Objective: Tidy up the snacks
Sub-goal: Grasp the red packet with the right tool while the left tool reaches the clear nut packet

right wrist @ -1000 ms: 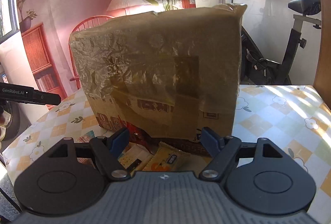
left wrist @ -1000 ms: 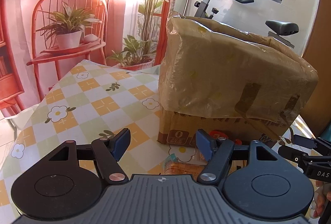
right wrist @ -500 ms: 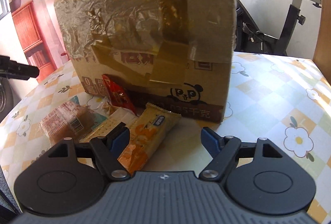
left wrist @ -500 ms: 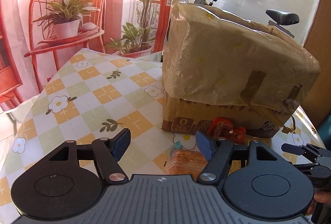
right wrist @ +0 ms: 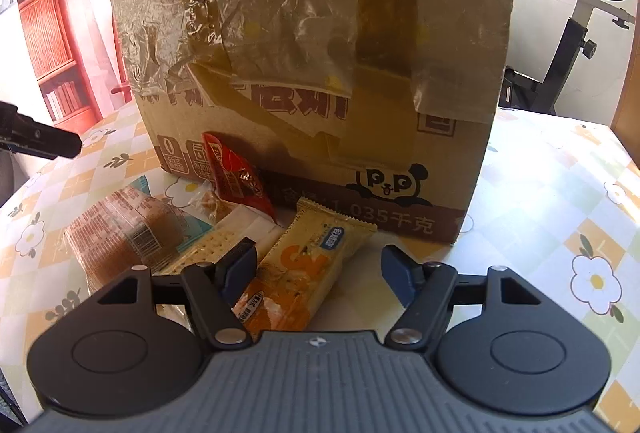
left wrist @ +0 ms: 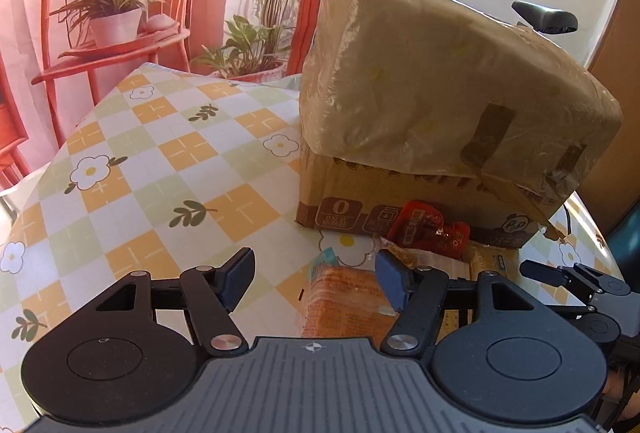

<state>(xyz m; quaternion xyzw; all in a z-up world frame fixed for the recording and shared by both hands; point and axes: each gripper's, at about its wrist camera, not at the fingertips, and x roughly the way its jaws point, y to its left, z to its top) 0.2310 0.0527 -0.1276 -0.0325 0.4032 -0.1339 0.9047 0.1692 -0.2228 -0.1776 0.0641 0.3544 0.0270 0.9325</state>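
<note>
Desk (left wrist: 168, 153): checked floral cloth, it carries everything, with bare room to the left for sorting.
Carton (right wrist: 320, 73): big taped cardboard box standing right behind the snacks, probably where they belong; no opening shows from here.
Snack pile (right wrist: 224, 229): wrappers heaped against the carton's front foot, overlapping, so they likely have to come off one at a time.
Brown packet (left wrist: 344, 297): lying flat at the pile's left end.
Orange bar (right wrist: 308, 273): flat, slanting towards the carton.
Red sachet (right wrist: 236, 173): propped against the carton wall.
Left gripper (left wrist: 316, 283): jaws have just been closing, still apart and holding nothing, hovering with the brown packet between them.
Right gripper (right wrist: 318, 273): jaws likewise closing, gripping nothing, the orange bar between them, nearer the left pad.
</note>
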